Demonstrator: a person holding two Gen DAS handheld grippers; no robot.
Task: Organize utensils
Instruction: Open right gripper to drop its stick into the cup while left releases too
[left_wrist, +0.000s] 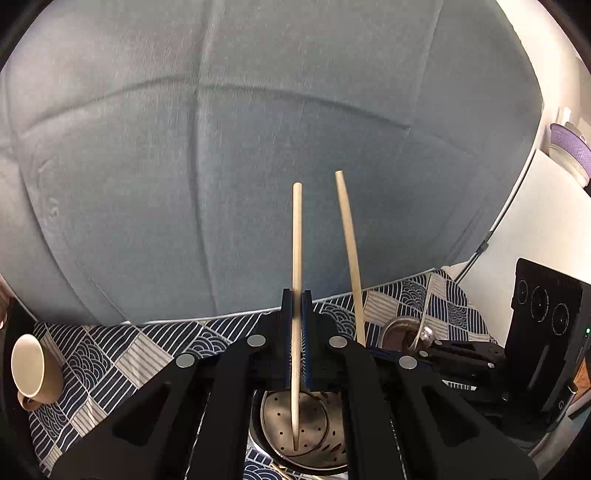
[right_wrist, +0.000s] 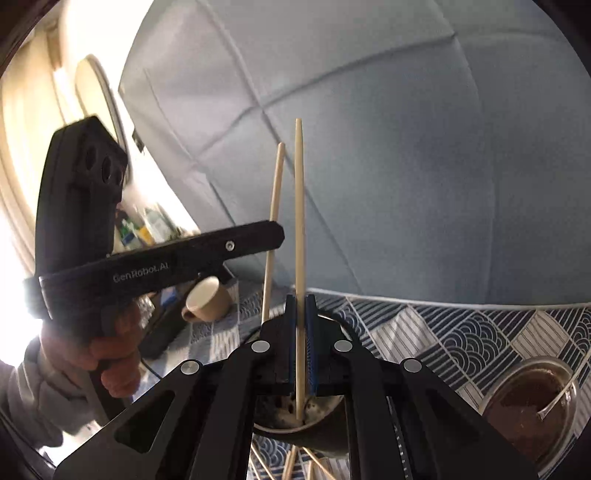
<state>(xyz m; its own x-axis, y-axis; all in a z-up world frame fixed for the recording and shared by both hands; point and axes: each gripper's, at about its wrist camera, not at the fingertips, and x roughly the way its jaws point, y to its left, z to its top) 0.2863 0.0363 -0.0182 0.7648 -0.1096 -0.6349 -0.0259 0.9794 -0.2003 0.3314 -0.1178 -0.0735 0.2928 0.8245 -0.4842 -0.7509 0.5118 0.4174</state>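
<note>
My left gripper (left_wrist: 296, 295) is shut on a pale wooden chopstick (left_wrist: 296, 258) held upright, its lower tip inside a perforated metal utensil holder (left_wrist: 317, 454) below. A second chopstick (left_wrist: 351, 254) stands to its right, held by my right gripper (right_wrist: 301, 301), which is shut on that chopstick (right_wrist: 299, 206); its tip also reaches into the holder (right_wrist: 325, 428). In the right wrist view the left gripper (right_wrist: 273, 236) holds the other chopstick (right_wrist: 273, 214) just to the left. Both sticks stand close, side by side, over the holder.
A patterned blue-and-white cloth (left_wrist: 110, 362) covers the table. A beige cup (left_wrist: 31, 369) lies on its side at the left. A glass jar with a spoon (right_wrist: 532, 402) stands at the right. Loose chopsticks (right_wrist: 291, 465) lie on the cloth below. A blue-grey sofa back (left_wrist: 258, 147) fills the background.
</note>
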